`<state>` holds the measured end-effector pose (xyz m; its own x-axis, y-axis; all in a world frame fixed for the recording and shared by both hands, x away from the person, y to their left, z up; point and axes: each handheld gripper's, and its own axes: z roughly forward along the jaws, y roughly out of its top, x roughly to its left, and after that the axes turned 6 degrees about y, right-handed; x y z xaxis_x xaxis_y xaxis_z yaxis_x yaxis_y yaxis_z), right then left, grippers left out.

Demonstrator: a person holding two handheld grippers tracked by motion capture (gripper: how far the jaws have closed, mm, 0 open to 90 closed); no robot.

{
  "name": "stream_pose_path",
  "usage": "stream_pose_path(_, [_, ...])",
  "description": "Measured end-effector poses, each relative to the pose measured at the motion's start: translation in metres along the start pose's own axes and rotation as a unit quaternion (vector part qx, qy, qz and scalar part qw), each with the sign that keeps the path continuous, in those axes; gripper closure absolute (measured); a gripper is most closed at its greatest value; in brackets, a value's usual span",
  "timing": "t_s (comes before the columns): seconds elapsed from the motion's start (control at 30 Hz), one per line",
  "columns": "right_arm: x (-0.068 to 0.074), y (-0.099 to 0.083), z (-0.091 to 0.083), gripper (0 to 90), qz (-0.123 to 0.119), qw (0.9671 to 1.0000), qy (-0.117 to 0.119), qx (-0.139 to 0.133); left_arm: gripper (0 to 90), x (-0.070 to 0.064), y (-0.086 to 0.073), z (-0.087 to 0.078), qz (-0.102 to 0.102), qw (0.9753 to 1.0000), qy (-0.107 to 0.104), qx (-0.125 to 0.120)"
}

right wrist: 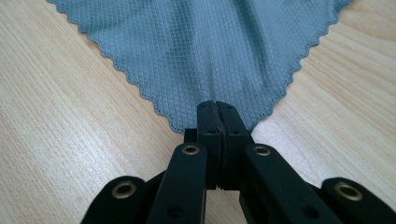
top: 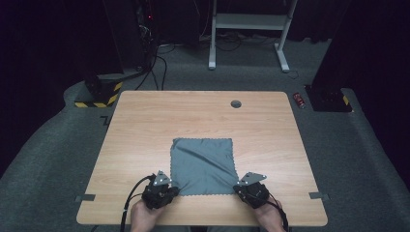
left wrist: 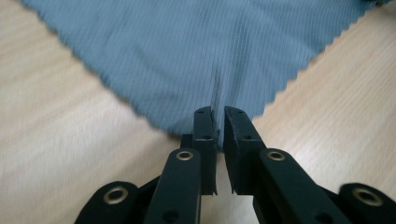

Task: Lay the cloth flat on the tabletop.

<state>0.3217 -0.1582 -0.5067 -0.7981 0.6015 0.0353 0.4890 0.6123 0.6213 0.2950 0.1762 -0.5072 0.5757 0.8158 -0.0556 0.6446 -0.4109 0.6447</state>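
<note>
Two grippers sit at the near edge of the table [top: 145, 121], each held in a hand coming in from the bottom of the high view: the left gripper [top: 170, 189] at the near left corner of the grey cloth [top: 203, 164], the right gripper [top: 240, 189] at its near right corner. In the left gripper view, the left gripper [left wrist: 218, 122] has its jaws nearly together with a thin slit between them, and the cloth [left wrist: 196, 51] corner runs into that slit, with a crease rising from the pinch. In the right gripper view, the right gripper [right wrist: 217, 116] has its jaws pressed flush together on the other corner of the cloth [right wrist: 205, 46], which fans out from the tips with a zigzag-cut hem. No writing or label can be read on the cloth or the grippers. The cloth lies flat and roughly square on the near middle of the table, its edges running about parallel to the table's sides, so no long axis stands out; the pinched corners point toward the person. Farther off, a round hole [top: 236, 103] sits near the table's far edge, and beyond it a white frame [top: 249, 29] stands on the grey floor.
</note>
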Motion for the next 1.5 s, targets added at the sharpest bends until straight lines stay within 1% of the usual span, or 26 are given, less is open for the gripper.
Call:
stream_pose_path(0.07, [0.000,0.000,0.001,89.0,0.002,1.0000,0.003,0.000,83.1,0.002,-0.008,-0.003,-0.008,1.0000,0.003,0.003])
stream_pose_path(0.13, [-0.001,0.000,0.000,88.8,0.007,0.9999,0.007,-0.003,83.2,0.005,-0.014,-0.007,-0.017,0.9998,0.006,0.000])
stream_pose_path(0.2, [-0.002,0.000,-0.001,88.3,0.013,0.9998,0.011,-0.009,83.0,0.008,-0.016,-0.010,-0.024,0.9997,0.009,-0.003])
stream_pose_path(0.27, [-0.002,0.000,-0.003,85.4,0.020,0.9996,0.012,-0.015,81.6,0.009,-0.018,-0.013,-0.034,0.9993,0.009,-0.013])
stream_pose_path(0.37, [-0.002,-0.001,-0.006,83.1,0.022,0.9995,0.010,-0.023,75.8,0.006,-0.016,-0.016,-0.031,0.9992,0.006,-0.025])
stream_pose_path(0.43, [-0.001,-0.001,-0.007,83.1,0.021,0.9994,0.009,-0.025,71.7,0.002,-0.013,-0.015,-0.020,0.9993,0.013,-0.028])
stream_pose_path(0.5, [0.000,-0.002,-0.008,83.2,0.020,0.9994,0.009,-0.026,68.3,-0.001,-0.010,-0.011,-0.017,0.9994,0.017,-0.027])
stream_pose_path(0.6, [0.002,-0.004,-0.009,83.1,0.020,0.9994,0.010,-0.028,65.1,-0.002,-0.007,-0.005,-0.016,0.9993,0.021,-0.027])
stream_pose_path(0.67, [0.002,-0.005,-0.008,82.2,0.021,0.9993,0.010,-0.028,63.2,-0.002,-0.006,0.000,-0.023,0.9992,0.024,-0.025])
stream_pose_path(0.77, [0.001,-0.007,-0.004,81.0,0.025,0.9994,0.010,-0.022,61.0,0.000,-0.006,0.004,-0.025,0.9990,0.026,-0.027])
stream_pose_path(0.8, [0.000,-0.008,-0.002,81.1,0.024,0.9995,0.009,-0.018,60.6,0.001,-0.006,0.004,-0.020,0.9990,0.031,-0.027])
stream_pose_path(0.83, [0.000,-0.010,-0.003,82.1,0.028,0.9993,0.011,-0.021,60.1,0.000,-0.007,0.004,-0.019,0.9989,0.032,-0.027])
stream_pose_path(0.9, [0.002,-0.010,-0.004,84.9,0.022,0.9996,0.012,-0.016,58.2,0.000,-0.008,0.003,-0.013,0.9988,0.038,-0.027])
stream_pose_path(1.0, [0.008,-0.011,-0.005,87.0,0.009,0.9997,0.022,-0.009,57.0,0.000,-0.011,0.000,0.004,0.9985,0.049,-0.024])
stream_pose_path(1.07, [0.011,-0.013,-0.007,86.7,0.005,0.9997,0.023,-0.007,56.6,0.000,-0.013,-0.003,0.007,0.9984,0.053,-0.019])
stream_pose_path(1.13, [0.012,-0.014,-0.008,83.6,0.008,0.9997,0.022,-0.009,56.5,0.000,-0.014,-0.005,0.002,0.9984,0.055,-0.013])
stream_pose_path(1.17, [0.011,-0.014,-0.008,81.9,0.012,0.9997,0.019,-0.010,56.5,-0.001,-0.014,-0.007,0.006,0.9983,0.056,-0.018])
stream_pose_path(1.2, [0.010,-0.013,-0.008,80.8,0.014,0.9997,0.017,-0.012,56.8,-0.003,-0.013,-0.008,0.008,0.9982,0.054,-0.024])
stream_pose_path(1.23, [0.009,-0.012,-0.008,79.9,0.018,0.9996,0.015,-0.016,56.8,-0.003,-0.013,-0.008,0.008,0.9982,0.054,-0.024])
stream_pose_path(1.27, [0.008,-0.010,-0.008,79.3,0.020,0.9995,0.012,-0.019,56.9,-0.009,-0.010,-0.010,0.021,0.9981,0.047,-0.033])
stream_pose_path(1.33, [0.007,-0.005,-0.008,78.4,0.024,0.9994,0.004,-0.025,58.3,-0.017,-0.005,-0.009,0.032,0.9979,0.040,-0.039])
stream_pose_path(1.37, [0.005,-0.002,-0.007,78.4,0.024,0.9993,0.002,-0.028,59.3,-0.019,-0.002,-0.007,0.044,0.9975,0.039,-0.038])
stream_pose_path(1.43, [0.002,0.004,-0.005,78.5,0.027,0.9992,-0.004,-0.030,63.0,-0.024,0.003,-0.001,0.056,0.9973,0.035,-0.033])
stream_pose_path(1.5, [-0.003,0.009,-0.001,78.5,0.032,0.9990,-0.006,-0.030,68.1,-0.024,0.006,0.007,0.066,0.9970,0.034,-0.022])
